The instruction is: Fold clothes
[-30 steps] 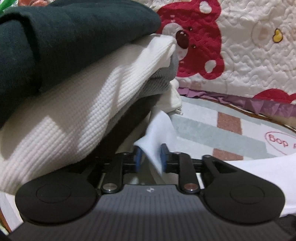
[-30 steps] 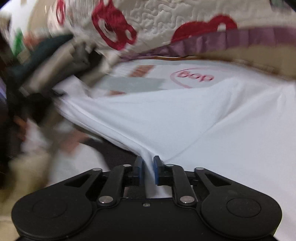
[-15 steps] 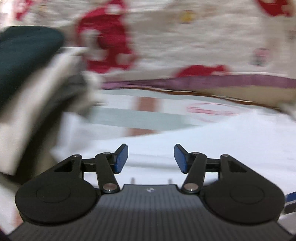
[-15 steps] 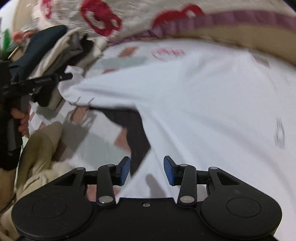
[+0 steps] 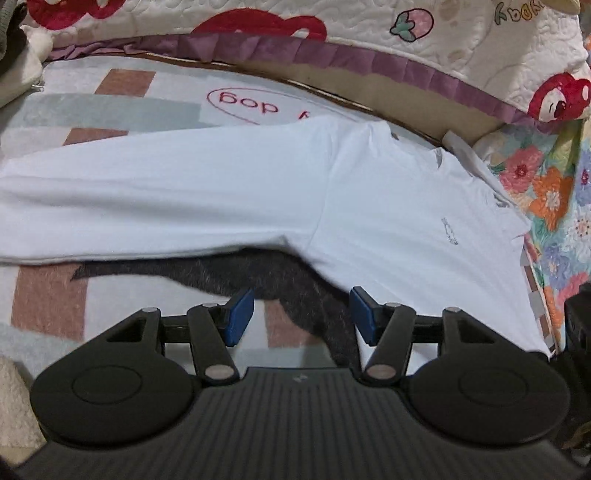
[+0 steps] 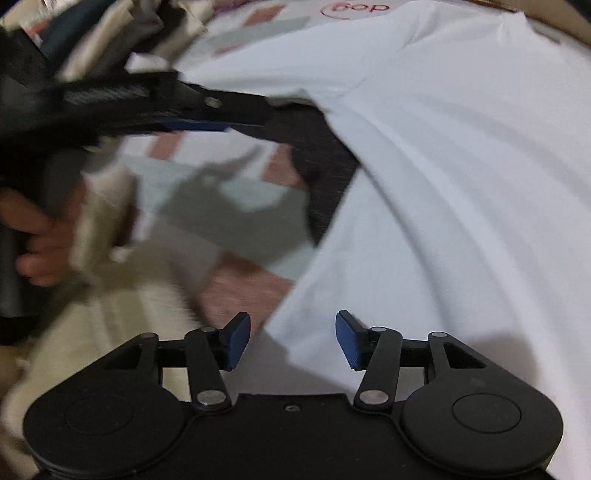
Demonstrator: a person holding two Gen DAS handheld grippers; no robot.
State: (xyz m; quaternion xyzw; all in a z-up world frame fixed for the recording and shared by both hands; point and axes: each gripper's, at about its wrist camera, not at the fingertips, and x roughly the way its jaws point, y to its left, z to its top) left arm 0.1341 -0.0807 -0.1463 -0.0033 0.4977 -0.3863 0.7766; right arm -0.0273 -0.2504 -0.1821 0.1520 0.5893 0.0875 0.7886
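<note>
White long-sleeved shirt [image 5: 388, 206] spread flat on checked blanket [image 5: 110, 110], face up, collar toward floral cloth [image 5: 546, 192], one sleeve stretched out straight to the side. Dark patch of blanket print showing in the angle under that sleeve.

Left gripper [image 5: 301, 314]: fingers wide apart, holding nothing, hovering just short of the armpit seam. Right gripper [image 6: 291, 338]: fingers likewise wide apart and empty, poised over the shirt's lower side edge — no cloth between the pads. Left tool also visible in right view, blurred.

Progress, as judged: laying-out stage complete, garment smooth enough to fold; no fold yet made. Remaining — sleeve to be brought across the body, opposite side likewise (not in view), then lengthwise folds. Pile of other garments [image 6: 110, 33] beside, blurred; folded or not cannot be told.
</note>
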